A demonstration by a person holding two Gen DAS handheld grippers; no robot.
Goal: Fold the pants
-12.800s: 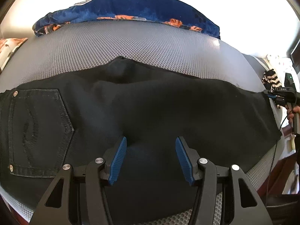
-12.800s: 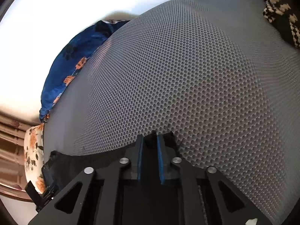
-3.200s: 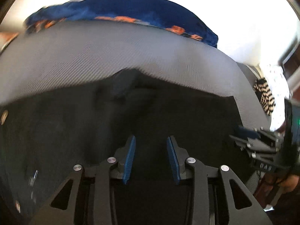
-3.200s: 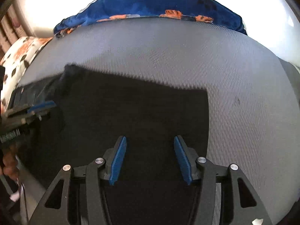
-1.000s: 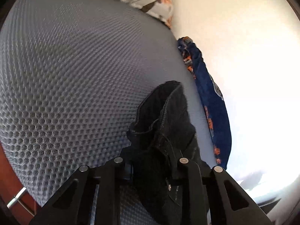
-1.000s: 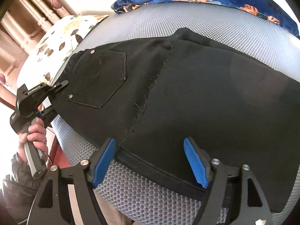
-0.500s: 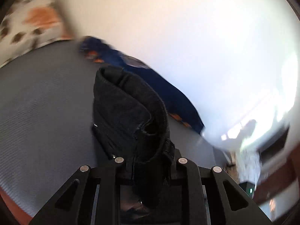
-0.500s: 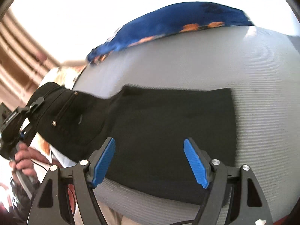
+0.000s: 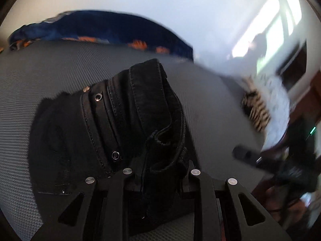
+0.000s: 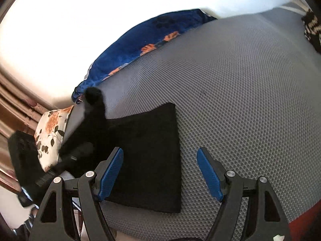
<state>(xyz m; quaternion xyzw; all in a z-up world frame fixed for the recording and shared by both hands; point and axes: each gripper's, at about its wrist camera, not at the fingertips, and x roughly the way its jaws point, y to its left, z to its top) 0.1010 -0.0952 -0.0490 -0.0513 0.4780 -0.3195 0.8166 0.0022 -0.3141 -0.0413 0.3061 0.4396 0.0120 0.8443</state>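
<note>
Left wrist view showed the left gripper (image 9: pixel 158 172) clamping the pants (image 9: pixel 112 124) waistband above the mattress (image 9: pixel 50 64) middle; right gripper (image 10: pixel 159 175) gaped empty near the front edge. Final fold seemingly remained unfinished.

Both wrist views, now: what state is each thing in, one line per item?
Black pants: partly folded, folded part flat on the mat, waistband end lifted and bunched.
Left claw: shut on the waistband end.
Right claw: open, empty, over the folded part's edge.
Grey mesh mat: flat, pants on it.
Blue floral blanket: bunched along the mat's far edge.
Floral pillow: at the mat's edge.
</note>
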